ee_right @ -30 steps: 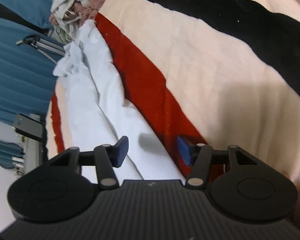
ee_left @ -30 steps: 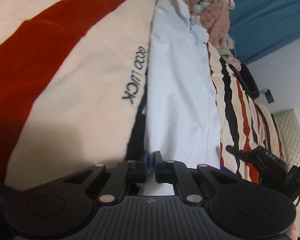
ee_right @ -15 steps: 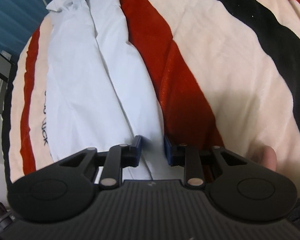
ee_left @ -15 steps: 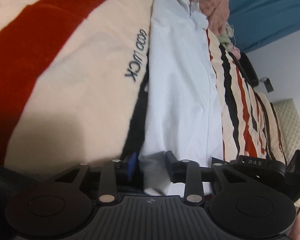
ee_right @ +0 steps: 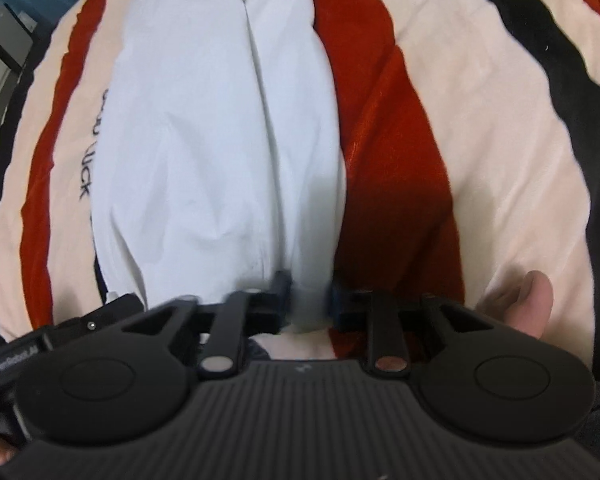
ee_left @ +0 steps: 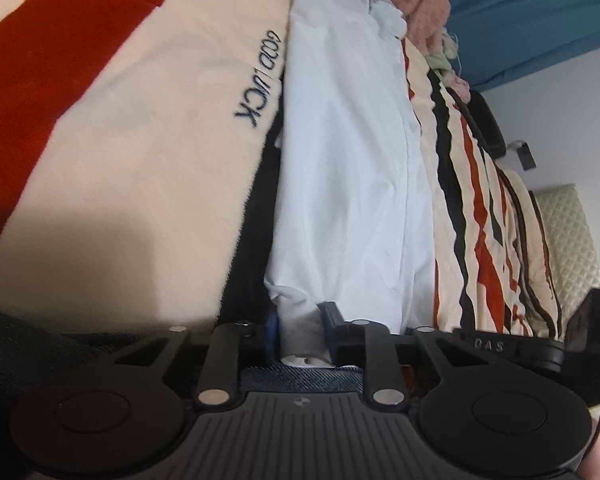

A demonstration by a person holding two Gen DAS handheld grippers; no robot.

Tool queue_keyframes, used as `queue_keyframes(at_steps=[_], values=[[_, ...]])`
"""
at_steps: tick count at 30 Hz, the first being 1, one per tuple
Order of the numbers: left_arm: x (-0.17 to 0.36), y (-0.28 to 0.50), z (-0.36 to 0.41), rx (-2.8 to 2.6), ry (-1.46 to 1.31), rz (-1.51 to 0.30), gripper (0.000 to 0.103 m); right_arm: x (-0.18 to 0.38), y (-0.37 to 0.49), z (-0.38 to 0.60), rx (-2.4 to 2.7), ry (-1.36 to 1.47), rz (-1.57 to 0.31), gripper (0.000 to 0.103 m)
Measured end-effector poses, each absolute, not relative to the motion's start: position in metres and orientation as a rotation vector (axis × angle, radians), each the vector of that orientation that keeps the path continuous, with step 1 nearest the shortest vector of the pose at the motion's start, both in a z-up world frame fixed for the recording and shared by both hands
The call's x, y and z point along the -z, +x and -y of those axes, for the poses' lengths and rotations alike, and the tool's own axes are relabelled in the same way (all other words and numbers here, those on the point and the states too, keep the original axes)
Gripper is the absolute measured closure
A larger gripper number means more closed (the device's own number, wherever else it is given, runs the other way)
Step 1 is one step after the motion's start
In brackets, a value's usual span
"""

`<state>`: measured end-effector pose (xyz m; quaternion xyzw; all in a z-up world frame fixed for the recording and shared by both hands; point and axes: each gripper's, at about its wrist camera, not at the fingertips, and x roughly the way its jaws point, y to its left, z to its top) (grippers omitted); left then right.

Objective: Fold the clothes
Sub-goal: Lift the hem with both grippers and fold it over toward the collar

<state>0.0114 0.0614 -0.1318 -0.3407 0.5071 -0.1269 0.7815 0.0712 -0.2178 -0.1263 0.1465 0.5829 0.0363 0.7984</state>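
Note:
A pale blue-white shirt (ee_left: 348, 152) lies lengthwise on a striped blanket (ee_left: 120, 160), its near hem toward me. My left gripper (ee_left: 300, 322) is shut on a bunched bit of that hem at the shirt's left corner. In the right wrist view the same shirt (ee_right: 220, 120) runs away from me, and my right gripper (ee_right: 310, 292) is shut on the hem near its right corner, slightly blurred. Part of the right tool's body (ee_left: 540, 348) shows at the edge of the left wrist view. A thumb (ee_right: 528, 300) rests beside the right tool.
The blanket (ee_right: 480, 120) has cream, red and black stripes and dark "GOOD LUCK" lettering (ee_left: 260, 80) beside the shirt. A pile of other clothes (ee_left: 424, 4) sits at the far end under a blue curtain (ee_left: 540, 8). A quilted headboard (ee_left: 568, 240) stands at right.
The left gripper opened from shut and took the hem between its fingers. The right gripper moved in over the shirt, narrowed from wide open and now holds the hem.

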Motion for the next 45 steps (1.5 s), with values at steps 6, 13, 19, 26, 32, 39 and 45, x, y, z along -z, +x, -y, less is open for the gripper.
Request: queue_keyframes(at_steps=[6,13,19,26,32,39,45], values=[[0.123,0.009,-0.076,0.314,-0.883,-1.013,0.095,0.105,0.058,0.236,-0.085,0.409,-1.122,0.094],[0.094,-0.007,-0.091,0.337,-0.995,-0.887,0.098,0.081,0.041,0.259,-0.155,0.697,-0.917,0.094],[0.036,-0.021,-0.112,0.395,-0.996,-0.777,0.099,0.029,0.029,0.270,-0.271,0.794,-0.707,0.095],[-0.052,-0.029,-0.118,0.447,-0.963,-0.660,0.099,-0.048,0.019,0.273,-0.391,0.785,-0.574,0.096],[-0.095,-0.051,-0.114,0.481,-0.897,-0.635,0.099,-0.056,0.002,0.275,-0.405,0.785,-0.566,0.096],[-0.032,-0.055,-0.109,0.445,-0.861,-0.751,0.099,-0.016,-0.023,0.278,-0.379,0.792,-0.625,0.096],[0.006,0.016,-0.110,0.383,-0.892,-0.831,0.099,0.022,0.035,0.275,-0.307,0.862,-0.695,0.096]])
